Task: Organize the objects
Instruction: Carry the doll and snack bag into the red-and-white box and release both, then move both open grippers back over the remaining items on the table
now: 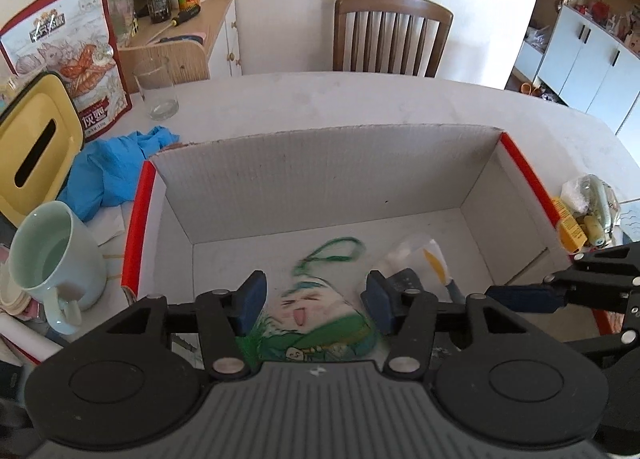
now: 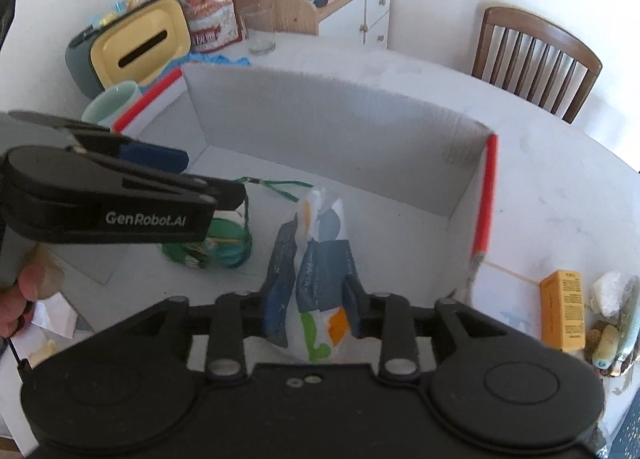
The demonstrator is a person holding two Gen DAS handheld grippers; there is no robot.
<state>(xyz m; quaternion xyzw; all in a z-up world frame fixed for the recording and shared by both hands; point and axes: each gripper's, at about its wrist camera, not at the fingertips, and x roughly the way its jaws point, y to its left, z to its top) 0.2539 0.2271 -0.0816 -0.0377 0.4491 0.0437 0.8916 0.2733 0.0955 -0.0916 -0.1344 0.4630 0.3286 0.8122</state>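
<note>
White corrugated box [image 1: 332, 179] with red-orange rims at nine and three o'clock. Inside it, a green cartoon charm [image 1: 316, 323] on a green cord, and a white packet [image 2: 316, 259] patched with navy, orange and green. Black tongs [image 1: 312, 299] with dark blue pads [image 1: 250, 301]. At nine o'clock, a pale mint mug [image 1: 52, 255], bright blue cloth [image 1: 116, 167], yellow lidded container [image 1: 36, 143]. Off-white surface [image 1: 360, 99].
</note>
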